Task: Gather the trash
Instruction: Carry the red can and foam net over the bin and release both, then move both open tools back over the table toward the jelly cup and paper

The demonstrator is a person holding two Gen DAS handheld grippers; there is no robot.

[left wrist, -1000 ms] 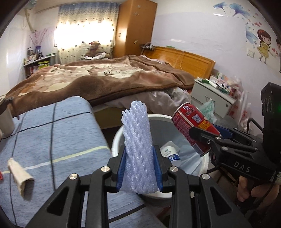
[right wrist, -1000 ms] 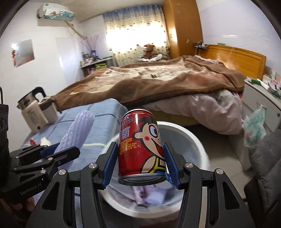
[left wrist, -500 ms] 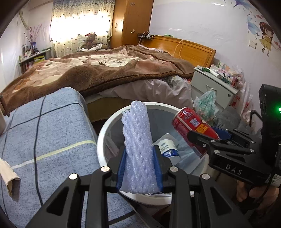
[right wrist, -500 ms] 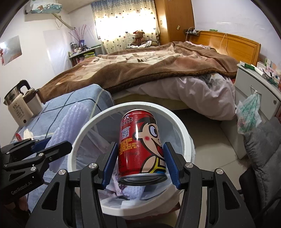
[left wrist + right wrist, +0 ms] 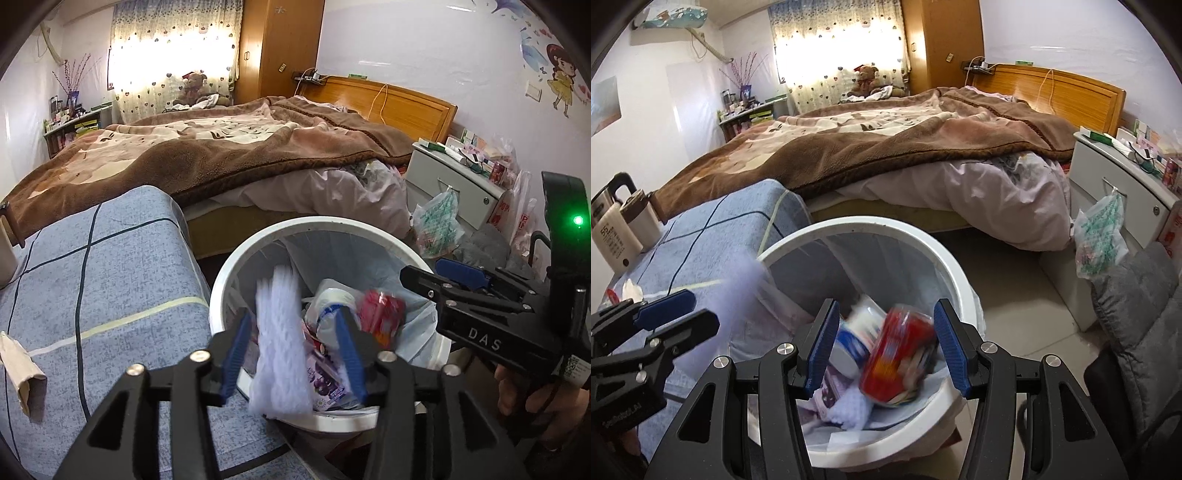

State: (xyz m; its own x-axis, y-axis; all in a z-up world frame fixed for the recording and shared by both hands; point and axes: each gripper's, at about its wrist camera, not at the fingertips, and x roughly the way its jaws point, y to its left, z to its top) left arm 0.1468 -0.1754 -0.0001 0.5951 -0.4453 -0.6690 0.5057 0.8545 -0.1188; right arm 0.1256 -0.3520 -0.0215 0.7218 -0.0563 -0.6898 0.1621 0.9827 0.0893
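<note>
A white trash bin with a plastic liner stands by the blue-covered table. My left gripper is open above the bin; the pale blue foam net is blurred and falling free between its jaws. My right gripper is open too; the red drink can is blurred, tilted and dropping into the bin, also seen in the left wrist view. A white bottle and purple packaging lie inside the bin.
A crumpled brown paper scrap lies on the blue table cloth. A kettle stands at the table's far left. A bed, a white nightstand and a hanging plastic bag are behind the bin.
Both grippers have opened over the bin. The foam net and the red can have left the jaws and are falling into the bin.
</note>
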